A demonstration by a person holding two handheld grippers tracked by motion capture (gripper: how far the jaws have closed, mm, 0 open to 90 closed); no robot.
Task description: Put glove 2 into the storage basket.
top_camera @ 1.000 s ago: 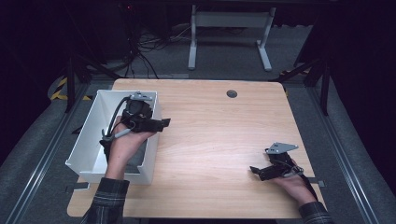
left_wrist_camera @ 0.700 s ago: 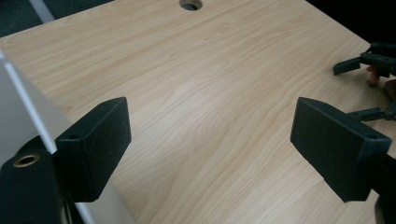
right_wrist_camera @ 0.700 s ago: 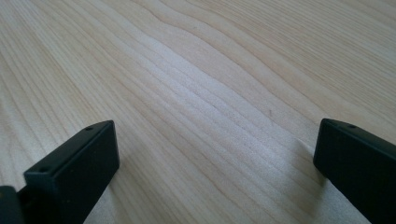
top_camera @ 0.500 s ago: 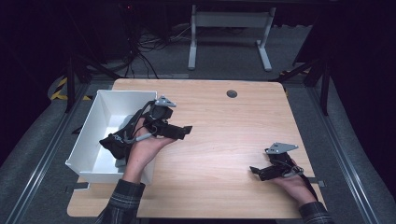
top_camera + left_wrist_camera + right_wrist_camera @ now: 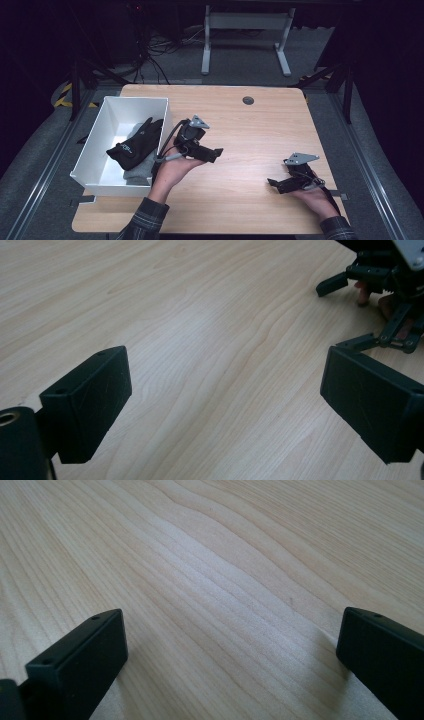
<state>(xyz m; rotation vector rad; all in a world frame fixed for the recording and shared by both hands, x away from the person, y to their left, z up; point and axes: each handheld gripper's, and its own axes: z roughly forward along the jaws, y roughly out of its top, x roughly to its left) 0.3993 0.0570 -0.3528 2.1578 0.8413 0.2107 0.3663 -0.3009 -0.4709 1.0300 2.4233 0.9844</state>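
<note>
Right gripper point(image 5: 283, 183) rests low on the wooden table point(image 5: 250, 135), jaws wide, empty. Left gripper point(image 5: 207, 152), just opened wide with nothing between, sits beside the white bin point(image 5: 95, 145). Black glove point(image 5: 135, 145) lies inside on grey cloth point(image 5: 137, 172): probably soft, light; pinch a raised fold.

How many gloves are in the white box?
2: a black glove lies on top, and a grey one sits under it in the white box. More may hide underneath.

grey cloth point(image 5: 136, 172) half under black glove point(image 5: 135, 145)
</note>
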